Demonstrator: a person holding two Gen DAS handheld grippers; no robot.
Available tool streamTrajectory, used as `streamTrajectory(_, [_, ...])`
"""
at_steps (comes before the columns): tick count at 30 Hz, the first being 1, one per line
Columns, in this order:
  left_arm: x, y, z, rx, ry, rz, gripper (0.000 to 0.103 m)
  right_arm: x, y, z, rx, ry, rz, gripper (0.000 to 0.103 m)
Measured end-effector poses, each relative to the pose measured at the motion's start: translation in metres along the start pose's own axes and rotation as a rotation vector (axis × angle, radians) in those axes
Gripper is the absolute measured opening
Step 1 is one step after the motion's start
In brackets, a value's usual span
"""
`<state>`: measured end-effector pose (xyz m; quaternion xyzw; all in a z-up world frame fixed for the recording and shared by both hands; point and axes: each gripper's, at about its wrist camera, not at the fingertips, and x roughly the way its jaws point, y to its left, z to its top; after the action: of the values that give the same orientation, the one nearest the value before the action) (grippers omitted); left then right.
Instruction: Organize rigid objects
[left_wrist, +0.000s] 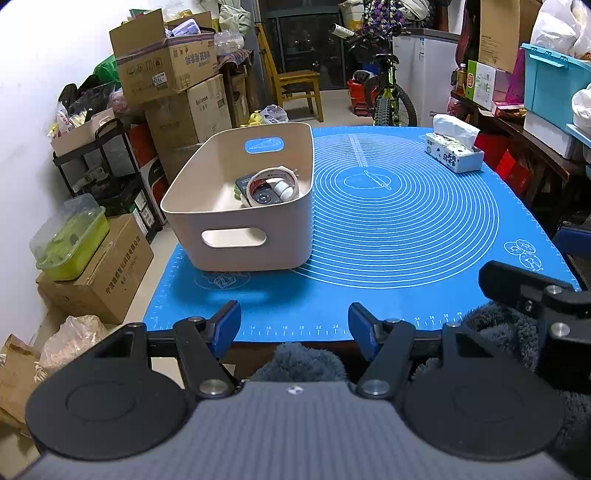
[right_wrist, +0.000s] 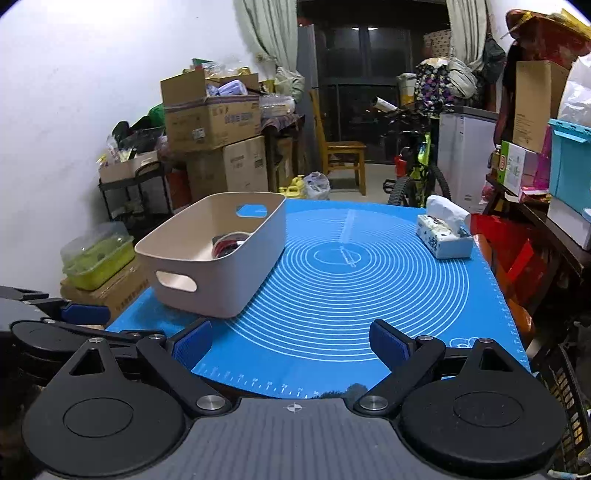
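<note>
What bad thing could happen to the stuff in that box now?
1. The beige bin sits near the left edge of the blue mat, so a bump might push it off the table.
2. The things inside are piled at one end: a tape roll lies on a remote, so they could slide if the bin gets tipped.
3. Both grippers are open and empty, so nothing steadies the bin.

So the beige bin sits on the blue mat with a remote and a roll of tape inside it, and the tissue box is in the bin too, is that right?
Not quite. The tissue box is not in the beige bin; it stands on the blue mat at the far right corner, well apart from the bin. The left wrist view shows this. The rest holds: the remote and the roll of tape lie inside the bin.
</note>
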<state>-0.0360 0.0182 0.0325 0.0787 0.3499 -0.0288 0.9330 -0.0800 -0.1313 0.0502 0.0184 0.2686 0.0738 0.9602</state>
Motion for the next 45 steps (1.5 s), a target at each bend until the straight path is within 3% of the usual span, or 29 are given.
streamTrajectory(10, [0.004,-0.001,-0.008,0.002,-0.026,-0.003,0.065,0.004,0.000,-0.005,0.018,0.010,-0.003,0.093])
streamTrajectory(45, [0.011,0.002,-0.009,-0.011,-0.007,0.021,0.065,0.011,-0.001,-0.010,0.031,0.030,-0.011,0.093])
